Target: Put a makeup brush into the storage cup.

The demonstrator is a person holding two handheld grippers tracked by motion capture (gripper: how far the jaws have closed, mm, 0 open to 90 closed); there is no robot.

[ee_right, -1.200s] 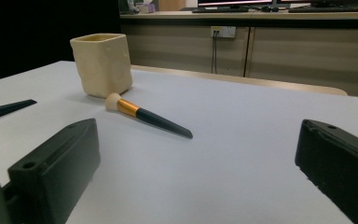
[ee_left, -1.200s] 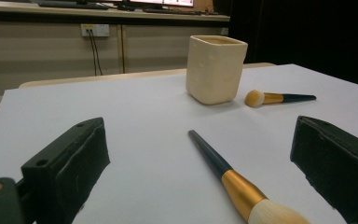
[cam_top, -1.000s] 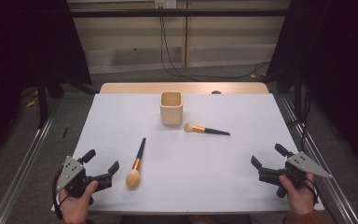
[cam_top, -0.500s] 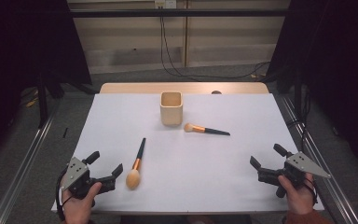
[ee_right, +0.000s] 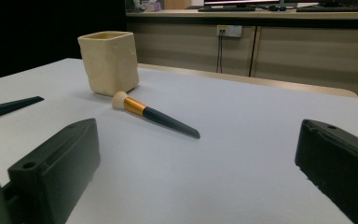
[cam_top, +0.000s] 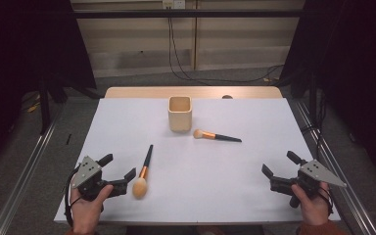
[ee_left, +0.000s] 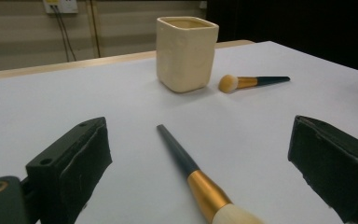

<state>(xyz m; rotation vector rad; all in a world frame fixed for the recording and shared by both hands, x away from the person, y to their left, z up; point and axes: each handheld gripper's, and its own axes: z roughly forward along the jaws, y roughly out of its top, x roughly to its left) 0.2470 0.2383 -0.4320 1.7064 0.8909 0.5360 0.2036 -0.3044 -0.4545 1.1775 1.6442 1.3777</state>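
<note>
Left gripper (cam_top: 119, 168): jaws apart, just beside the large dark-handled makeup brush with cream bristles (cam_top: 143, 171); holds nothing
Right gripper (cam_top: 280, 165): jaws apart, nothing between them
Small dark-handled brush (cam_top: 216, 136): lies near the cream square ceramic cup (cam_top: 180, 113)

One camera looks down from above; both gripper cameras skim low, sharing the cup (cam_top: 180, 113)

Two brushes lay on the table, one (cam_top: 144, 171) near the left side and one (cam_top: 216, 136) beside the cup. There was one cup (cam_top: 180, 113), cream and square. Two grippers were in hand, one left (cam_top: 119, 167) and one right (cam_top: 280, 165), and one white table (cam_top: 235, 186) held it all.
</note>
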